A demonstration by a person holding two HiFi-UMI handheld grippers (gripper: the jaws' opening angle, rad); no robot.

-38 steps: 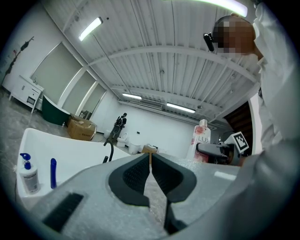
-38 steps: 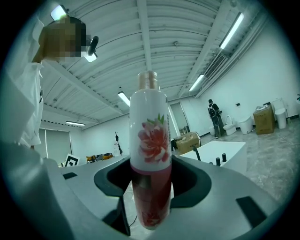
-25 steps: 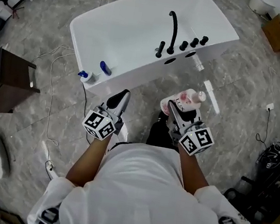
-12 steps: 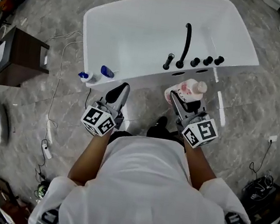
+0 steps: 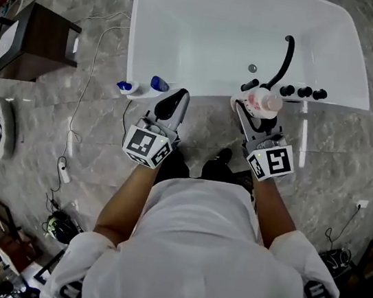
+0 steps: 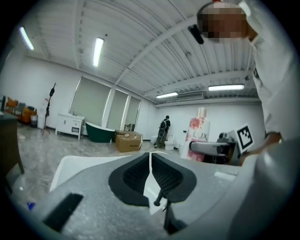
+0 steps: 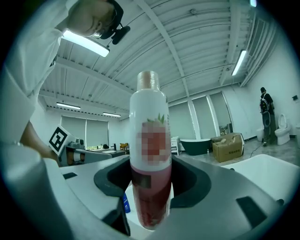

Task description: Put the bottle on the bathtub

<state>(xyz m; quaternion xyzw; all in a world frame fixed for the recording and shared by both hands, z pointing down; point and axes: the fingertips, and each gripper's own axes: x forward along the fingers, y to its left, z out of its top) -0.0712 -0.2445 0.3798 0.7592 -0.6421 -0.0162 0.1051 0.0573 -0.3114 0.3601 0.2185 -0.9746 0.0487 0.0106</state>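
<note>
The white bathtub (image 5: 193,14) fills the top of the head view. A white and pink bottle (image 5: 261,101) with a pale cap is upright between the jaws of my right gripper (image 5: 251,110), at the tub's near rim just by the black faucet (image 5: 285,54). In the right gripper view the bottle (image 7: 149,150) stands straight up, with the right gripper (image 7: 150,187) shut on its lower part. My left gripper (image 5: 175,101) is near the rim to the left, shut and holding nothing. In the left gripper view the left gripper (image 6: 150,165) has its pads together, and the bottle (image 6: 198,136) shows at the right.
Black knobs (image 5: 303,92) line the rim right of the faucet. Two small blue-capped items (image 5: 142,85) sit on the rim's left corner. A dark wooden stool (image 5: 33,38) and a cable (image 5: 83,95) are on the marble floor at left. A person (image 6: 164,127) stands far off.
Both grippers and the head view have moved forward to the bathtub. The bottle, still held in the right gripper, has moved from over the floor to the rim beside the faucet.
</note>
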